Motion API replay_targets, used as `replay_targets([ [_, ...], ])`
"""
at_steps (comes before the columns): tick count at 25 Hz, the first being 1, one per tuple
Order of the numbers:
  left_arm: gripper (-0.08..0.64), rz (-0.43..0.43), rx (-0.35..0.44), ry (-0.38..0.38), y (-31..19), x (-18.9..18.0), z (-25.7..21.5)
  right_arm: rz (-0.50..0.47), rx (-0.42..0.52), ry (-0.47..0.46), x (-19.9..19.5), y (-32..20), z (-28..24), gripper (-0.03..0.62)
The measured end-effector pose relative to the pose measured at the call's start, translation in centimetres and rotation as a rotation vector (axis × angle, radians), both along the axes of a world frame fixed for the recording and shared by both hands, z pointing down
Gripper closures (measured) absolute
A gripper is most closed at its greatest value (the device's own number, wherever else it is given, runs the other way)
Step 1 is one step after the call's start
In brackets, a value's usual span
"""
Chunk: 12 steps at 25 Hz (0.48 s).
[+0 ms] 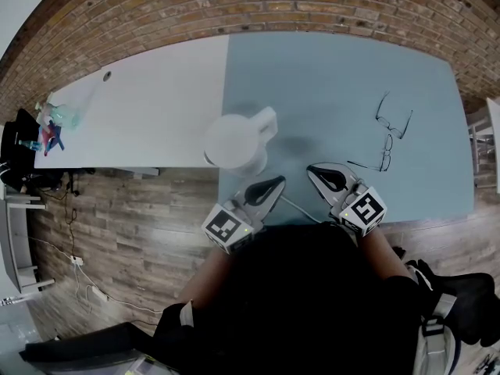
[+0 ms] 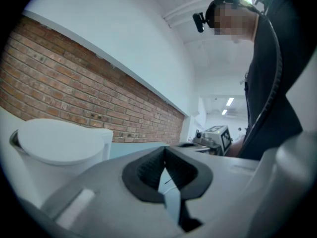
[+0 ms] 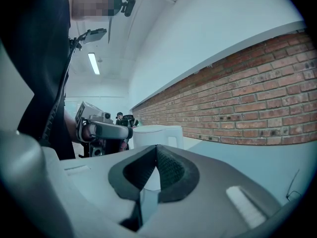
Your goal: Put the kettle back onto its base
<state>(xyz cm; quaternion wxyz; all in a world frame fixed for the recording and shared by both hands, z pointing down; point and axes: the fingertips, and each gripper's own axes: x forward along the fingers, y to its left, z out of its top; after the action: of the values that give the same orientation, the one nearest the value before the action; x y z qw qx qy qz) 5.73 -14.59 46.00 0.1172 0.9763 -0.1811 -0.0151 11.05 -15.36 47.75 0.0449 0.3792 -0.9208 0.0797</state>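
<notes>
The left gripper (image 1: 279, 181) has its fingers pressed together on nothing, and so does the right gripper (image 1: 312, 168). Both sit side by side at the near edge of the surface (image 1: 336, 76). The white kettle (image 1: 237, 141) stands upright there, just beyond the left gripper.

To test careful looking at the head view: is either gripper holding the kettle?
No: the left gripper and right gripper are shut and empty, apart from the kettle.
</notes>
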Motion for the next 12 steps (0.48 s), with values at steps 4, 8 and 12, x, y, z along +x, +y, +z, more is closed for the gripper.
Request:
replay_targets([
  [4,0.557,0.000,0.002,-0.003,0.06,-0.16,0.16,-0.015,0.002,0.004,-0.46,0.31,0.02,0.589],
  [8,0.557,0.006,-0.014,0.005,0.31,-0.21,0.28,-0.027,-0.001,0.008,-0.96,0.59,0.20,0.589],
  [12,0.557,0.006,-0.019,0.003,0.60,0.18,0.19,-0.036,-0.012,0.016,-0.92,0.88,0.37,0.589],
])
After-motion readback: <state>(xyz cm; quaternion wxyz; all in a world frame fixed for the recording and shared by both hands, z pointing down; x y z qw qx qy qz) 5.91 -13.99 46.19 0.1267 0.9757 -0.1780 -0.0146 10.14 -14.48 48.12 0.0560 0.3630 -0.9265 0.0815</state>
